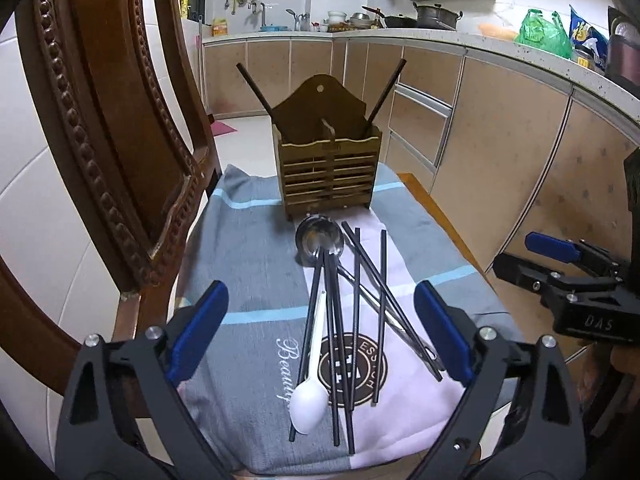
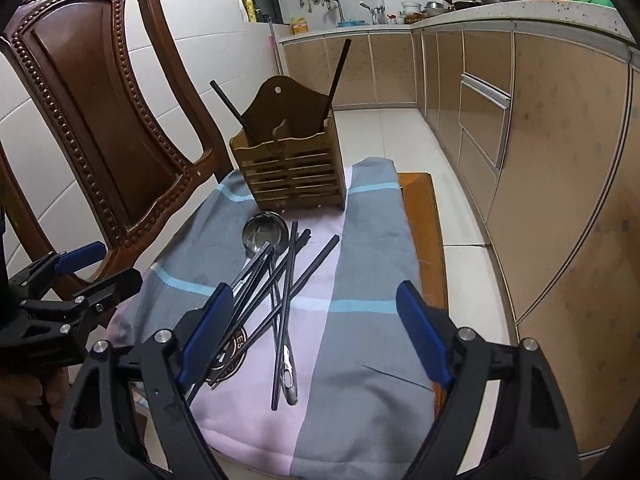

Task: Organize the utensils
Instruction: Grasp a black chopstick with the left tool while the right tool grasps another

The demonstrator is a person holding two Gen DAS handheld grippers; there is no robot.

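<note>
1. Left view: the left gripper [image 1: 320, 328] is wide open and holds nothing. Its blue pads [image 1: 198, 328] stand on either side of a pile of utensils on the cloth [image 1: 248, 264].
2. In the pile lie black chopsticks [image 1: 356, 300], a white spoon [image 1: 308, 398] and a metal ladle [image 1: 319, 238]. The ladle's bowl is at the far end, just in front of the holder [image 1: 328, 172].
3. The wooden holder stands upright at the far end of the cloth. Two chopsticks [image 1: 254, 88] lean out of it, one to each side.
4. The right gripper [image 1: 560, 264] shows at the right edge, beside the cloth.
5. Right view: the right gripper [image 2: 316, 336] is wide open too, with nothing in it. The chopsticks [image 2: 286, 280] and ladle [image 2: 265, 234] lie between its pads, nearer the left one.
6. The holder [image 2: 288, 168] stands behind the pile, next to a chair [image 2: 100, 112]. The left gripper [image 2: 88, 268] shows at the left edge.
</note>
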